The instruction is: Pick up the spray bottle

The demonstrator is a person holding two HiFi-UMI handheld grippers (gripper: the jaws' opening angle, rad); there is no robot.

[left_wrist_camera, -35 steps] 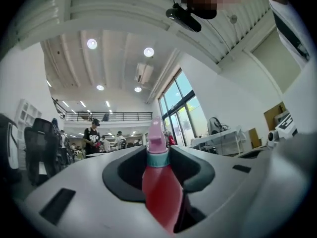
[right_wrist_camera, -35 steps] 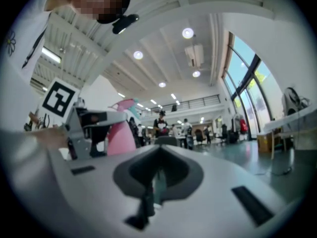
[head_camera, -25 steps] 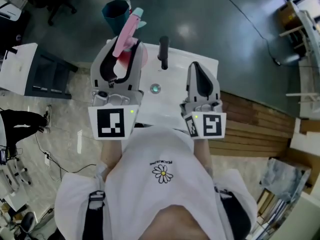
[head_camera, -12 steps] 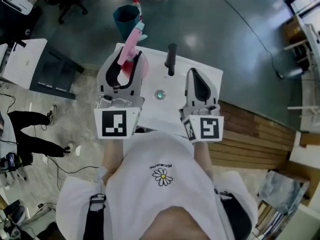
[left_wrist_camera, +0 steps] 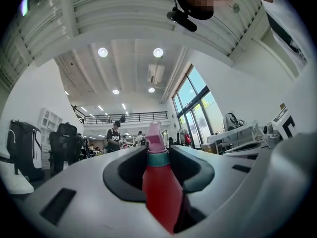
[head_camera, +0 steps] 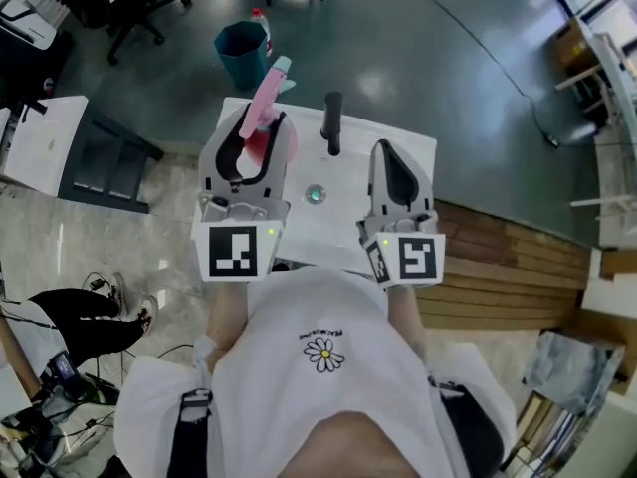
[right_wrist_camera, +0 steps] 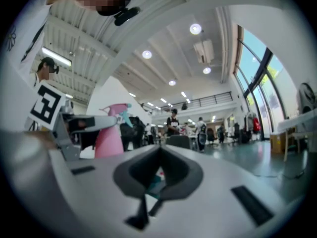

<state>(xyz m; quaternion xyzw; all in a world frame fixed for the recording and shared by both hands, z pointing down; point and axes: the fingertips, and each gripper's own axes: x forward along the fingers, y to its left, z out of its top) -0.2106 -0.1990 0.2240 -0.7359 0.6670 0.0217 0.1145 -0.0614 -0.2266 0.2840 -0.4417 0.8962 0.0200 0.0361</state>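
The spray bottle (head_camera: 261, 108) has a red body, a teal collar and a pink trigger head. My left gripper (head_camera: 261, 127) is shut on its body and holds it lifted over the left part of the white table (head_camera: 398, 137). In the left gripper view the red bottle (left_wrist_camera: 161, 192) fills the gap between the jaws of the left gripper (left_wrist_camera: 158, 155), its pink head rising past the tips. My right gripper (head_camera: 390, 147) hangs over the table's right part, shut with nothing in it. In the right gripper view the right gripper (right_wrist_camera: 159, 150) has its tips together, with the bottle (right_wrist_camera: 110, 133) off to its left.
A black handle-like object (head_camera: 331, 122) stands at the table's far middle and a small green round thing (head_camera: 316, 195) lies between the grippers. A teal bin (head_camera: 242, 53) stands on the floor beyond the table. Wooden planks (head_camera: 498, 247) lie to the right, a white desk (head_camera: 45, 142) to the left.
The head view has shifted slightly. Both grippers keep their places over the table, and the bottle stays in the left gripper.
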